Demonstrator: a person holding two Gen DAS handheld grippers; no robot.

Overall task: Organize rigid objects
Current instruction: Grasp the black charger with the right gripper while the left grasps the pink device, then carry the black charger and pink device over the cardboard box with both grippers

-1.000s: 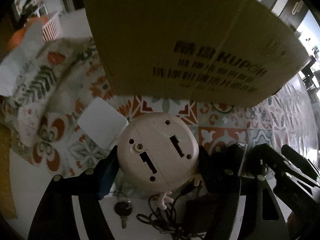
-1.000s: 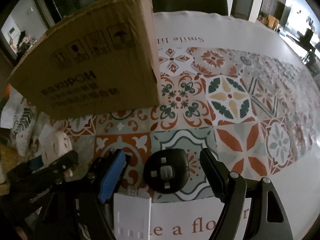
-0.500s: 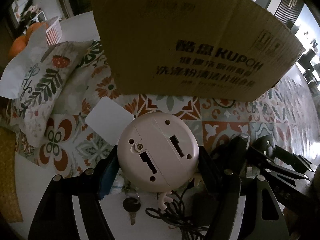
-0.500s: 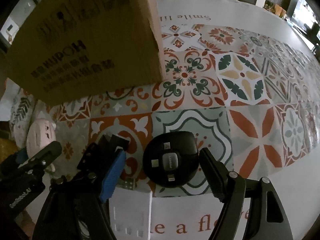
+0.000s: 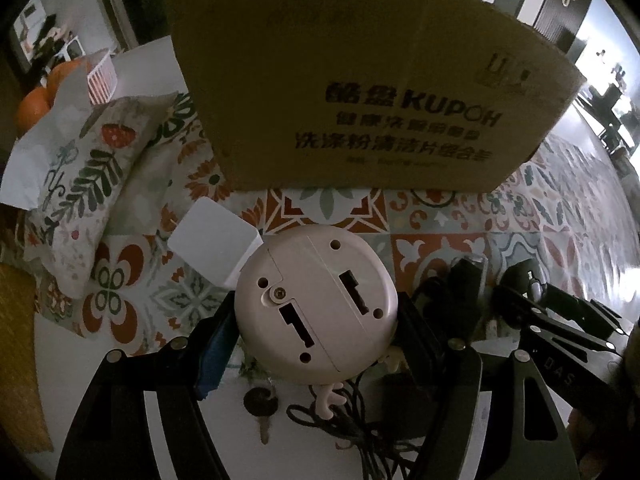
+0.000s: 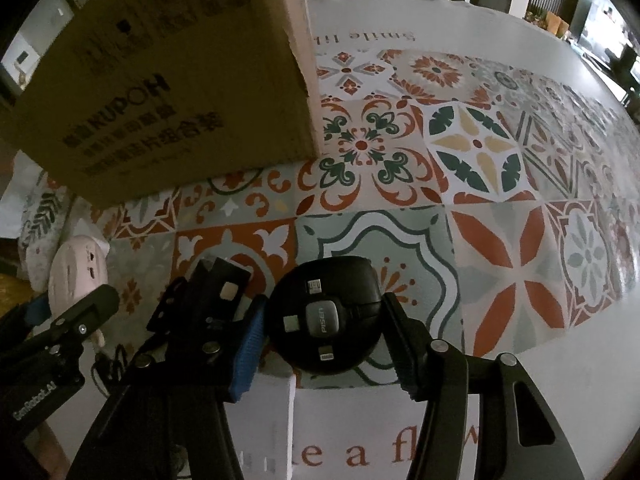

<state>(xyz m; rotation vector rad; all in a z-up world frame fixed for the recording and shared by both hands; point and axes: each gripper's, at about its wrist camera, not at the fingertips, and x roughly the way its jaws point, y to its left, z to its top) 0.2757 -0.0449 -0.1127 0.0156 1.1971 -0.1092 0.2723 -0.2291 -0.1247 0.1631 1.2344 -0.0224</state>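
Note:
My left gripper (image 5: 314,320) is shut on a round pale pink device (image 5: 316,304), its underside with slots and screw holes facing me, held above the table. It also shows in the right wrist view (image 6: 78,272). My right gripper (image 6: 324,328) is shut on a round black PISEN cable reel (image 6: 330,316), held just above the patterned tablecloth (image 6: 500,220). A brown cardboard box (image 5: 360,92) printed KUPOH stands ahead of both grippers; it also shows in the right wrist view (image 6: 160,80).
A white box (image 5: 212,240), a floral pillow (image 5: 88,184) and a white basket of oranges (image 5: 60,80) lie left. A key (image 5: 260,404) and tangled black cord (image 5: 360,432) lie under the left gripper. A white box (image 6: 264,420) and a black block (image 6: 224,280) lie beside the right gripper.
Both grippers rose and drew back a little from the box with their objects held. The right gripper's fingers closed in on the black reel.

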